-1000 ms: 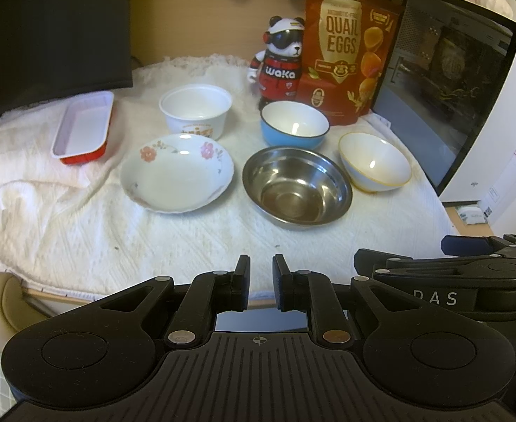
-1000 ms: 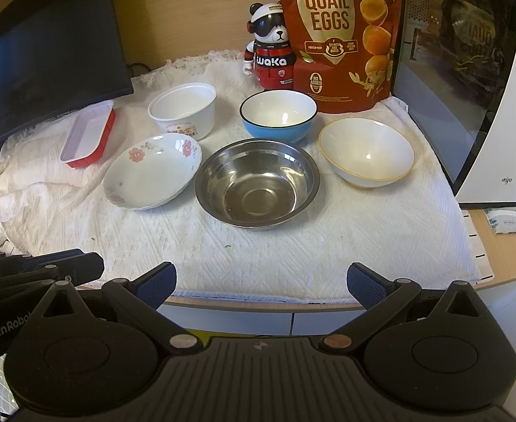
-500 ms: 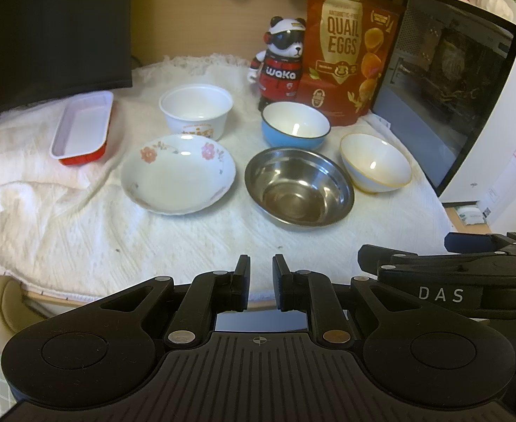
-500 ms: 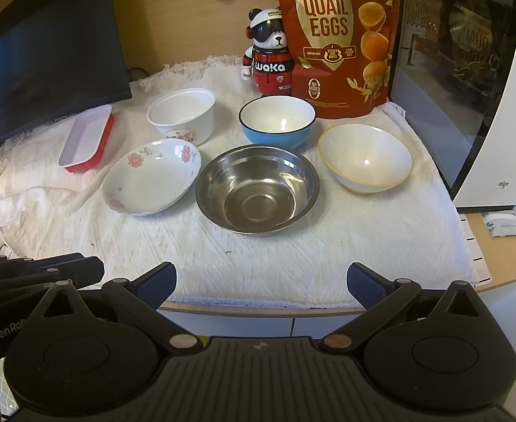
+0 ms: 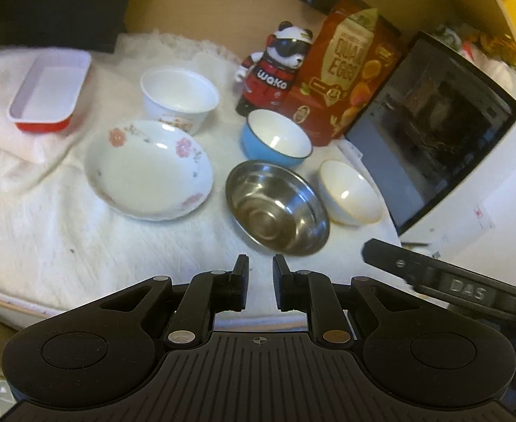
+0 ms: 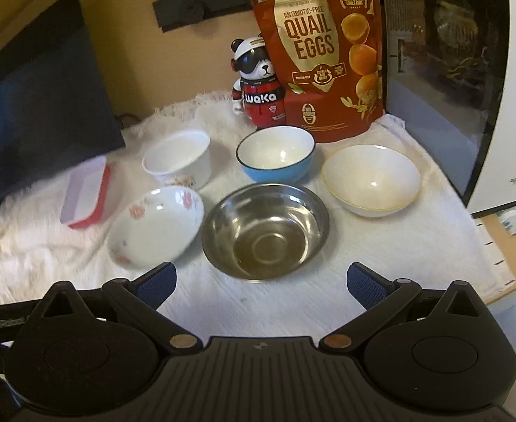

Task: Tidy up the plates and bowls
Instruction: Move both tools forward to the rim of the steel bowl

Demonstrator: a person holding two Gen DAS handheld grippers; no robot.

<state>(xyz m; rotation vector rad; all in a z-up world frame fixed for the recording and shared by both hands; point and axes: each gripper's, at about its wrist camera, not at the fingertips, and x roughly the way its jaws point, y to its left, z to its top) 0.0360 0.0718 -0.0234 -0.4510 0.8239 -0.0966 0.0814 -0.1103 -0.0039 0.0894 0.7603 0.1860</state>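
On a white cloth sit a flowered plate [image 5: 149, 170] [image 6: 154, 230], a steel bowl [image 5: 277, 207] [image 6: 265, 230], a blue bowl [image 5: 275, 139] [image 6: 275, 154], a cream bowl with a gold rim [image 5: 351, 191] [image 6: 372, 179], a white cup-shaped bowl [image 5: 179, 98] [image 6: 177, 163] and a red-sided rectangular dish [image 5: 49, 91] [image 6: 85, 193]. My left gripper [image 5: 260, 269] is nearly shut and empty, above the cloth in front of the steel bowl. My right gripper [image 6: 259, 281] is wide open and empty, just in front of the steel bowl.
A panda figurine [image 6: 258, 84] and a quail eggs bag [image 6: 319, 52] stand at the back. A dark-glass appliance [image 6: 444, 70] stands to the right, a dark screen [image 6: 36, 123] to the left. The table's front edge [image 5: 12, 304] lies below the grippers.
Both grippers have moved forward over the table toward the dishes, and the left one has tilted. Jaw openings are unchanged. The dishes have not moved.
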